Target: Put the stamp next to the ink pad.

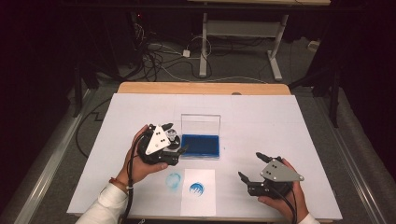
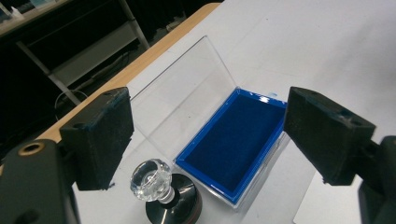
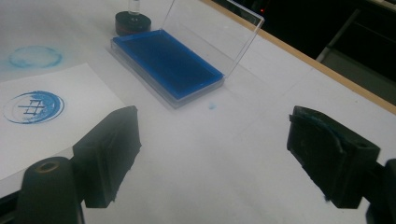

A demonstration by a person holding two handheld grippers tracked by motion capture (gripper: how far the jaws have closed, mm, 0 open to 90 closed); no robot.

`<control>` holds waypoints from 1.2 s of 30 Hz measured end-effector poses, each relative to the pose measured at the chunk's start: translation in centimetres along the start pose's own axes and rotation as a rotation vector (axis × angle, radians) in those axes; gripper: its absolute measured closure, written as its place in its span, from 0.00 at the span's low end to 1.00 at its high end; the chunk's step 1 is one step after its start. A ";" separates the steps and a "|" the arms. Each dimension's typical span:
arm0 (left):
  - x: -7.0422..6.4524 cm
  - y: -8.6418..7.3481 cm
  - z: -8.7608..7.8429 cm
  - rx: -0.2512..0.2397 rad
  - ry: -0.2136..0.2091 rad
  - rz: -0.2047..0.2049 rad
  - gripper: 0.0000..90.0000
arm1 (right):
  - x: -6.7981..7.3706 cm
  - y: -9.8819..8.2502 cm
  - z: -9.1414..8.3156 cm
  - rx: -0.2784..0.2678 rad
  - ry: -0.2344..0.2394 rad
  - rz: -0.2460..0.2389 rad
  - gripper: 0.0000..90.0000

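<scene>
Holding my left claw (image 1: 180, 150) low over the surface (image 1: 261, 116), I have it angled toward the ink pad (image 1: 200, 145), the hand wrapped around its body from the near side and the grey plate facing up. Its jaws stand apart with nothing pressed between them; in the left gripper view the stamp (image 2: 166, 193) stands upright just below and between them, its clear knob on a black round base, touching neither pad as far as I can see. That stamp sits just beside the left end of the ink pad. My right claw (image 1: 252, 167) rests well off to the right near the front edge, hand gripping from behind, jaws spread wide and pointing toward the middle of the surface, holding nothing.

Counting what I see: one stamp, one blue ink pad with its clear lid (image 1: 201, 124) standing open at the back, one white paper sheet (image 1: 198, 200) bearing one blue round print (image 1: 196, 189), and one fainter blue smudged ring (image 1: 173, 180) on the surface just left of the sheet. Two claws, two hands
</scene>
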State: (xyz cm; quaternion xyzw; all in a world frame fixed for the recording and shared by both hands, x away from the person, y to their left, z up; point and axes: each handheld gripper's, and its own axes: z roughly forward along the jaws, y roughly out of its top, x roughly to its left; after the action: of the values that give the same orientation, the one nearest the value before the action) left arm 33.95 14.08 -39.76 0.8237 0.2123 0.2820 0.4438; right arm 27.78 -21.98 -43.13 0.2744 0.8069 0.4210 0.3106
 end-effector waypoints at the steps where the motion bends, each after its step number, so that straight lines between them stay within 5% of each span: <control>1: 0.0 0.0 -0.1 0.000 -0.002 0.003 0.18 | 0.1 0.1 0.0 -0.002 0.004 -0.002 0.19; 36: -1.6 -1.3 -3.1 -0.018 0.007 0.071 0.18 | 0.0 0.1 -0.1 -0.004 -0.035 -0.016 0.20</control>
State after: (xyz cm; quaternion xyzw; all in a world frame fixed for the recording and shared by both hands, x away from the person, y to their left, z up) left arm 30.63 15.68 -39.90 0.8257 0.1820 0.3025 0.4400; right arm 27.72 -21.98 -43.02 0.2747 0.8026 0.4153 0.3286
